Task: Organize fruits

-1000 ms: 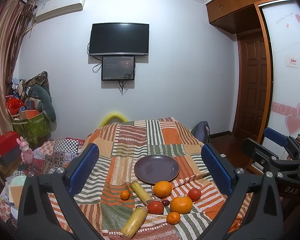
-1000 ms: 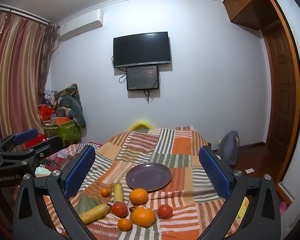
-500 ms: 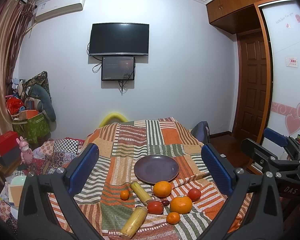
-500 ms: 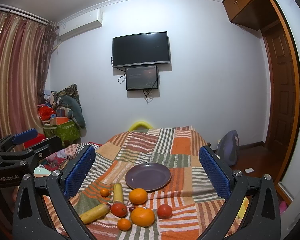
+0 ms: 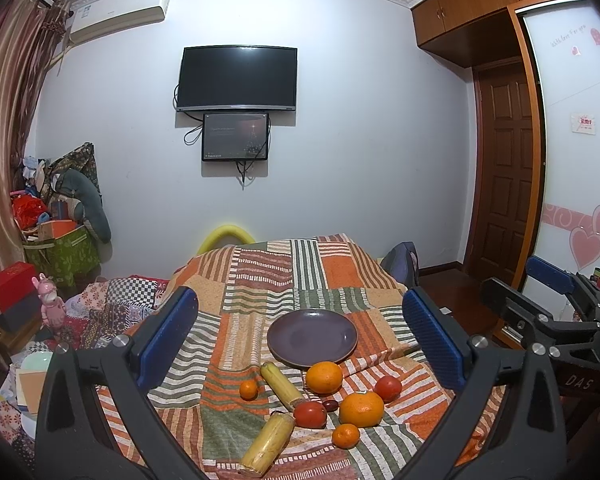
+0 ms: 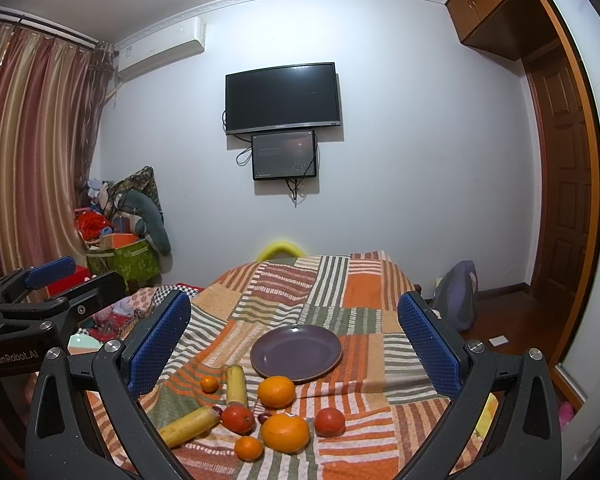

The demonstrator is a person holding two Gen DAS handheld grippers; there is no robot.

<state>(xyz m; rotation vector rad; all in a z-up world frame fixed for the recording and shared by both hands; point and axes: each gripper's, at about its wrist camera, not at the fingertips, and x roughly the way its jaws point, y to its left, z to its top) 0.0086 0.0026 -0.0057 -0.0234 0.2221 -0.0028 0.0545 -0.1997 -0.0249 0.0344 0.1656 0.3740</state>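
Note:
An empty purple plate (image 5: 312, 336) (image 6: 296, 353) lies on a striped patchwork cloth (image 5: 268, 276) (image 6: 332, 288). In front of it sit two big oranges (image 5: 324, 377) (image 6: 276, 391), two small mandarins (image 5: 248, 389) (image 6: 209, 384), two red tomatoes (image 5: 310, 415) (image 6: 238, 419), a small dark fruit (image 5: 330, 405) and two yellow corn-like cobs (image 5: 267, 444) (image 6: 189, 426). My left gripper (image 5: 300, 338) hangs open above and short of the fruit, holding nothing. My right gripper (image 6: 294, 340) is open too, equally empty, held to the right of the left one.
The other gripper shows at each view's edge (image 5: 548, 312) (image 6: 32, 304). Boxes, bags and a patterned heap (image 5: 60, 248) crowd the floor on the left. A backpack (image 6: 458, 296) and a wooden door (image 5: 504, 168) are on the right. A TV (image 5: 238, 79) hangs on the far wall.

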